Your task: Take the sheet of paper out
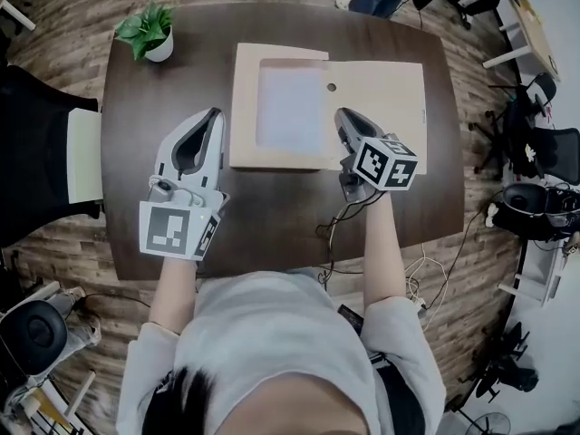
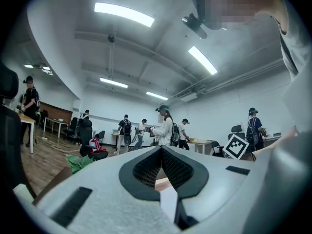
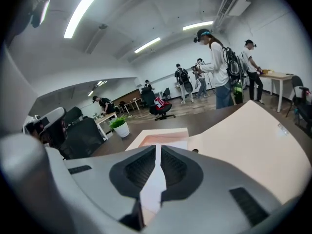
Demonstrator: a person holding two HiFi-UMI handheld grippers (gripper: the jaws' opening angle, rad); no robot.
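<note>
Meeting tip to tip, the jaws of the left gripper and right gripper grip nothing. Only the head view shows the sheet of paper – lying inside the open beige folder, between both grippers. The left gripper view looks level across the office – standing people, desks. The folder sits on a dark table with a potted plant, over plank flooring.
</note>
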